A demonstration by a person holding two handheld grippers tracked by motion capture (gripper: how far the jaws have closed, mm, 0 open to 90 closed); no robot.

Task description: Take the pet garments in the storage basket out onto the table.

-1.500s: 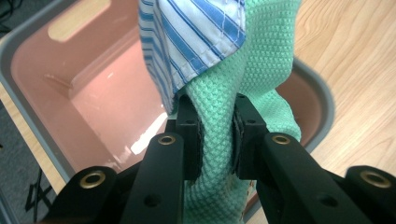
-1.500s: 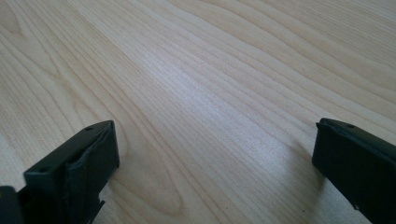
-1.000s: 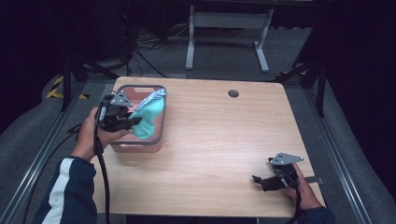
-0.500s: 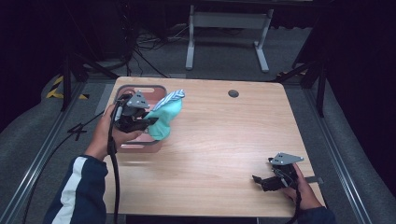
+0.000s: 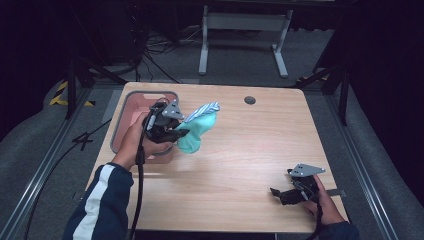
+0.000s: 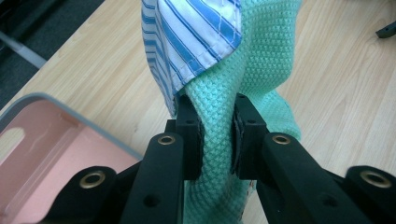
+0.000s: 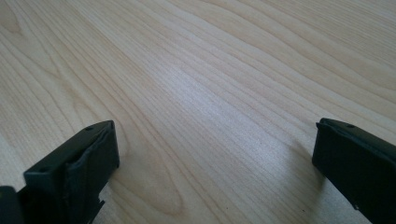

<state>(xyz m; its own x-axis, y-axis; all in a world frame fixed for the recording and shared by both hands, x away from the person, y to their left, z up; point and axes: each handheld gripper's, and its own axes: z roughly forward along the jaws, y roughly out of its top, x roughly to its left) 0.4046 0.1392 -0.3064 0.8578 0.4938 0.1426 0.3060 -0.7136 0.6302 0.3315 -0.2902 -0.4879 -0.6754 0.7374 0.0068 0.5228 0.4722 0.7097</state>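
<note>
Left hand-held gripper [image 5: 181, 134] has its jaws pinched tight on a fold of the mint green knit cloth [image 5: 196, 134], holding it up off the bench [image 5: 250, 150] just beside the pink bin [image 5: 131, 117]. A blue striped cloth [image 5: 202, 109] is draped over the top of the green one, and in the left gripper view it doesn't look clamped, just riding along. My guess is the step is getting the cloth out of the bin and onto the bench. So keep the grip firm, move slow and level so the striped piece doesn't slide off, and lower it onto open wood well clear of the bin rim. Right hand-held gripper [image 5: 290, 194] sits low near the bench's front right corner, jaws wide apart, nothing in them.
</note>
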